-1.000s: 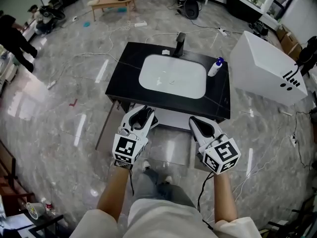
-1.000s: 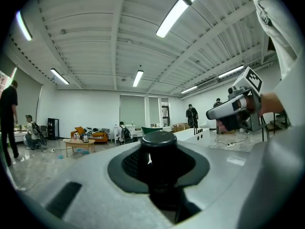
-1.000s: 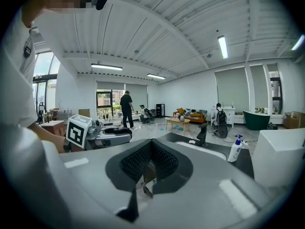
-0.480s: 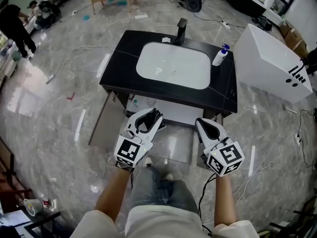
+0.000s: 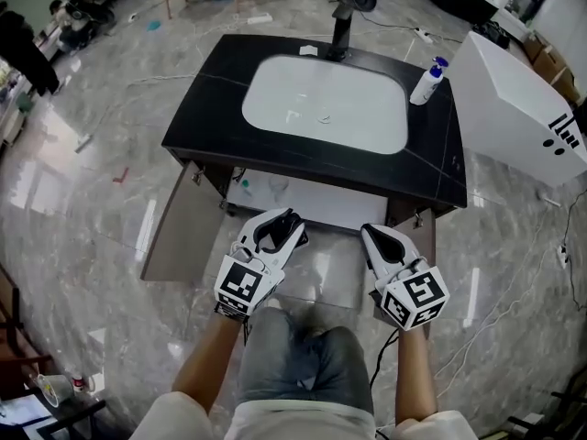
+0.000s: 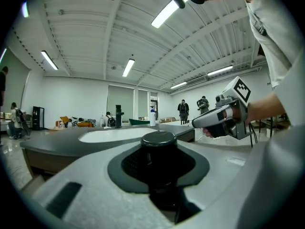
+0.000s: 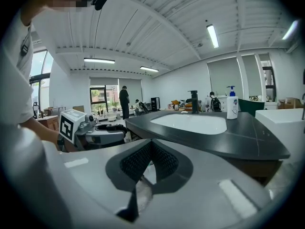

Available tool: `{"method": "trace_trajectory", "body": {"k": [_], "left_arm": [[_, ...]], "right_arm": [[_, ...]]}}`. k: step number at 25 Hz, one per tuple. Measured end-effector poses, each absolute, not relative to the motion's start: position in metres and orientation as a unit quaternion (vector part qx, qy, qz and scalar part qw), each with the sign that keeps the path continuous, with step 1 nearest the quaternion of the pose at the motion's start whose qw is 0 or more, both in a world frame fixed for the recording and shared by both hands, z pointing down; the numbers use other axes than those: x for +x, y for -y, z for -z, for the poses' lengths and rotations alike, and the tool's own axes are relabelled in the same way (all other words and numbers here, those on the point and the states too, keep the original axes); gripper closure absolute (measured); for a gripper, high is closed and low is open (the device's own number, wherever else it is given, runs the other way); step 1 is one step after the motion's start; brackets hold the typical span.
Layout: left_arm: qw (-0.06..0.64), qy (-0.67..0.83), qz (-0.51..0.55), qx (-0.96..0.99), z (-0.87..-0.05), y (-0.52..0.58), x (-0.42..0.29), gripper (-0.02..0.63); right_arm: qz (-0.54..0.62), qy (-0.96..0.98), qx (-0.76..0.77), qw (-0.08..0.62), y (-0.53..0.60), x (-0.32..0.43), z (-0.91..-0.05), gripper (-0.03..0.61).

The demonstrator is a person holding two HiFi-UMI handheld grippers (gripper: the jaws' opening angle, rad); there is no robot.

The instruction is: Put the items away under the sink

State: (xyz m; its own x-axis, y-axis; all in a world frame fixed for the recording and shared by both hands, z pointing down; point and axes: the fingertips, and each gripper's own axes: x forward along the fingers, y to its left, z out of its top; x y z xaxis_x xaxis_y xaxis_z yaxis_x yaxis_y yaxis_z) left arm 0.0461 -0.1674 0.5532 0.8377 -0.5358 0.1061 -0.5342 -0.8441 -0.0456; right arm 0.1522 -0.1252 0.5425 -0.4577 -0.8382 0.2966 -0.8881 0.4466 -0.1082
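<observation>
Stowing is the step you are on: both grippers are loaded and held low in front of the open cupboard (image 5: 312, 207) under the sink (image 5: 321, 99), whose doors are swung wide. Your left gripper (image 5: 281, 225) is clamped on a dark cylinder (image 6: 159, 149) with a flat cap. Your right gripper (image 5: 378, 236) has its jaws nearly together, pinching what looks like a thin translucent thing (image 7: 142, 187); I cannot say what it is. Next you need to reach forward under the black countertop (image 5: 197, 131), keep both loads clear of its front edge, set them on the white floor of the cupboard, and only then let go. A soap bottle (image 5: 427, 82) stands on the countertop beside the basin, probably a later trip.
</observation>
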Motion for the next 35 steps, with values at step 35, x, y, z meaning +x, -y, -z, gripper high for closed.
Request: {"method": "trace_trajectory", "body": {"k": [35], "left_arm": [[0.022,-0.247,0.075,-0.966,-0.939,0.296,0.096,0.499]], "right_arm": [[-0.068,0.828,0.55,0.082,0.243,0.191,-0.906,0.571]]}}
